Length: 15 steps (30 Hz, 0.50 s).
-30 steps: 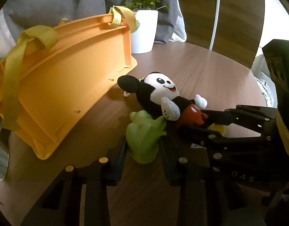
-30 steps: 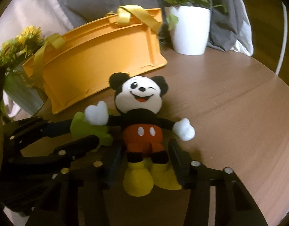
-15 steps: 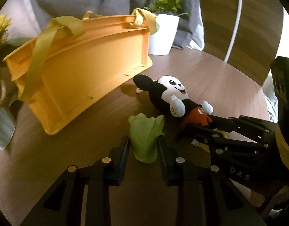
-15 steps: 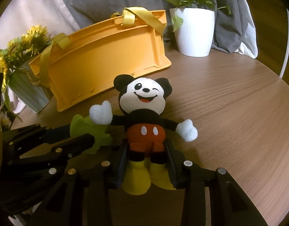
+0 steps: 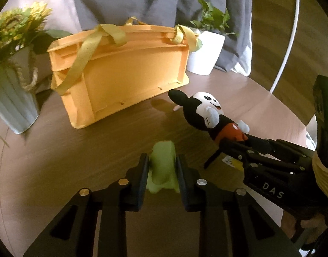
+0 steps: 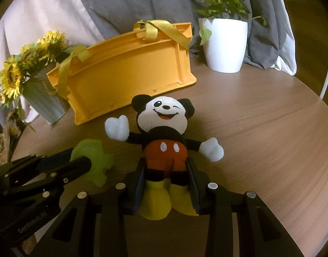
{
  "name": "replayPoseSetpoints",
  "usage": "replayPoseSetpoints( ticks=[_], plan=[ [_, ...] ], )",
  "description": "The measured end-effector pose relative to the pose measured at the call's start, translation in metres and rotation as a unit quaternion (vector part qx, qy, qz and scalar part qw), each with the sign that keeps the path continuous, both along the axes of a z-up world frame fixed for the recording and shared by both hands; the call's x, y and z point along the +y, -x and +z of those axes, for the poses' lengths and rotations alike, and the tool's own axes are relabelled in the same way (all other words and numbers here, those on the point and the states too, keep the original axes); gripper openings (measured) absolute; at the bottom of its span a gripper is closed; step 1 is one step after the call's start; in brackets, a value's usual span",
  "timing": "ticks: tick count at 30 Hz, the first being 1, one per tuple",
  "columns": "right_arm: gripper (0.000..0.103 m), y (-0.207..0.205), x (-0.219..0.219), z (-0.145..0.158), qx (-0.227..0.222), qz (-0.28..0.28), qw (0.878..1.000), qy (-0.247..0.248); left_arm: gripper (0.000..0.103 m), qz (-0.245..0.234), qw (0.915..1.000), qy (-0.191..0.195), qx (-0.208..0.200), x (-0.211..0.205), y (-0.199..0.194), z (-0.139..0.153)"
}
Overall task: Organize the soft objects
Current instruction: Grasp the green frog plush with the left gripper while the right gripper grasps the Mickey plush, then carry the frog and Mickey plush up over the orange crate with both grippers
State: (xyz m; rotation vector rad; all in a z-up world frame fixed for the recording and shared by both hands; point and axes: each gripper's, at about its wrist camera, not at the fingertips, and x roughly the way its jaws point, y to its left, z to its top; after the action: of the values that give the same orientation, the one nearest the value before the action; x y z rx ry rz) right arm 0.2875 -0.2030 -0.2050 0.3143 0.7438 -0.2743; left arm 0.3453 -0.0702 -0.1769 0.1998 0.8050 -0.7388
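A soft green toy (image 5: 162,167) is squeezed between the fingers of my left gripper (image 5: 161,172), which is shut on it and holds it just above the brown table. From the right wrist view the same green toy (image 6: 93,160) shows at the lower left, with the left gripper (image 6: 74,165) clamped on it. A mouse plush (image 6: 164,137) with red shorts and yellow shoes lies face up. My right gripper (image 6: 166,178) is shut on its legs. In the left wrist view the mouse plush (image 5: 208,115) lies to the right, with the right gripper (image 5: 234,143) on its lower end. An orange basket (image 5: 125,75) with yellow straps stands behind.
A vase of sunflowers (image 5: 12,81) stands at the left of the round wooden table (image 6: 270,128). A white pot with a green plant (image 6: 224,42) sits behind the orange basket (image 6: 129,68). Grey and pale cloth hangs at the back. The table's edge curves along the right.
My left gripper has closed on the green toy and drawn it away from the mouse plush, rolling level. The right gripper has closed on the plush's legs and barely moved.
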Motion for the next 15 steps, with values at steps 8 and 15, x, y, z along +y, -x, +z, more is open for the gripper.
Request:
replayPoseSetpoints(
  ticks=[8, 15],
  plan=[
    [0.037, 0.008, -0.006, 0.01, -0.006, 0.021, 1.0, 0.004, 0.025, 0.039, 0.9992, 0.011, -0.005, 0.0, 0.013, 0.011],
    [0.037, 0.013, -0.009, 0.024, -0.018, 0.039, 0.999, 0.004, 0.025, 0.077, 0.9965, 0.032, -0.01, 0.001, 0.023, 0.029]
  ],
)
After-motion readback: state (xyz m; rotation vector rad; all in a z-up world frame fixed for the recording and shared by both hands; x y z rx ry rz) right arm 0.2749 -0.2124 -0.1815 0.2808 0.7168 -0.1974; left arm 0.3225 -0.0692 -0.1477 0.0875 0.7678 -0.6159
